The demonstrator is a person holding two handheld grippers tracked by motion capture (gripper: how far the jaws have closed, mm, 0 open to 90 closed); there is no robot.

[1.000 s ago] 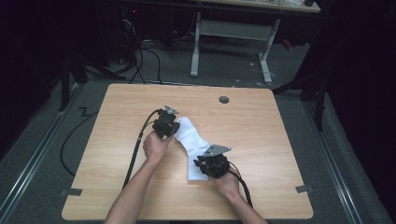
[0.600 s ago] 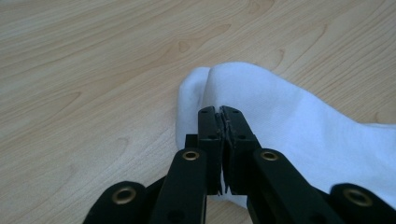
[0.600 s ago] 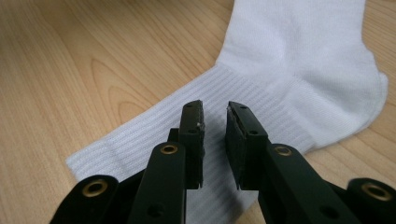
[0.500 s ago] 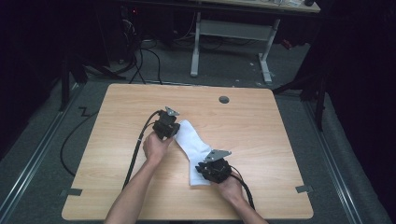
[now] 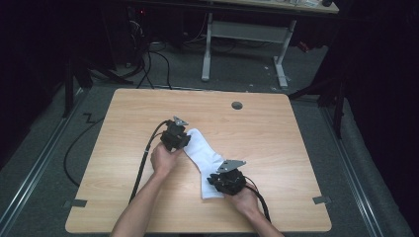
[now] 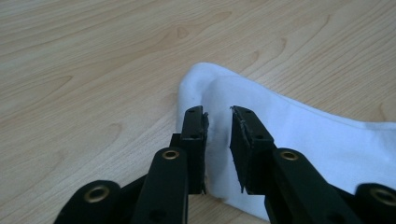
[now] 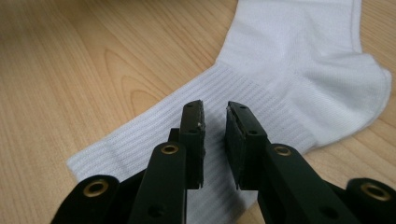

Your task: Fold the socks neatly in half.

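Lying flat on the wooden desk (image 5: pixel 276 128), a white ankle sock (image 5: pixel 205 155) runs on a slant between the two hands, toe end toward the left hand, ribbed cuff toward the right

Nearest the person: right hand (image 5: pixel 245 200) comes in from the bottom edge, carrying the right gripper (image 7: pixel 214 114) over the cuff end. In the right gripper view its fingers (image 7: pixel 192 123) stand a little apart with a narrow gap, ribbed cuff showing under and between them; pads not pressing on the cloth, nothing pinched. Heel bulge of the sock sits beyond the tips, up and to the right in that view

Next out: left hand (image 5: pixel 165 158) holds the left gripper (image 6: pixel 218 114) at the toe end. Its fingers (image 6: pixel 194 126) are parted, having just been opening; the rounded toe of the sock lies between and beyond them, cloth slightly rumpled in the gap, not clamped. Bare wood grain to the left of the toe in the left gripper view

Black cable (image 5: pixel 146 153) trails from the left gripper back toward the near desk edge; grey three-cornered plate tops each gripper in the high view

Farther: round grommet hole (image 5: pixel 237 105) near the far desk edge, well apart from the sock. Beyond the desk, dark floor with loose cables (image 5: pixel 158 61) and the white legs of a second desk (image 5: pixel 247 34)
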